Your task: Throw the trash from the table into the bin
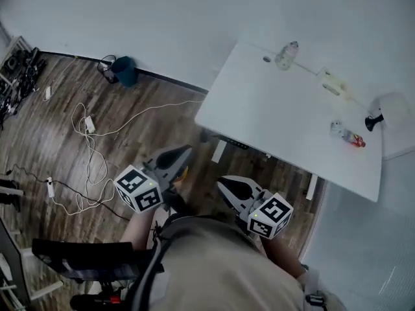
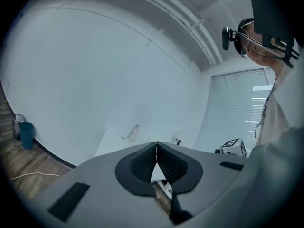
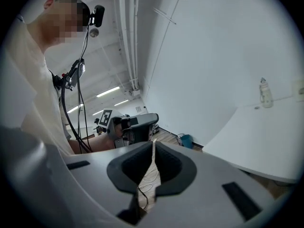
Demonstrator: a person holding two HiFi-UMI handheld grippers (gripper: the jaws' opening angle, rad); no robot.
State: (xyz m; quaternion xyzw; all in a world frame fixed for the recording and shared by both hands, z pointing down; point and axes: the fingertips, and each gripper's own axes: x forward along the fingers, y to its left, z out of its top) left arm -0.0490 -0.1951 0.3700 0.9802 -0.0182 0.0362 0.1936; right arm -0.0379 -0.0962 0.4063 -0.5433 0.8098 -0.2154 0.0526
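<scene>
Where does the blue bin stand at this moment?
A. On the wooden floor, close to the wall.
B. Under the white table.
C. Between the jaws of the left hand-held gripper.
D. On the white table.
A: the blue bin stands on the wooden floor by the wall, apart from the white table.

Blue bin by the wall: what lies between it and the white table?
In the head view, only brown wood-plank floor, crossed by a thin white cable, separates the blue plastic bin from the white rectangular table.
</scene>
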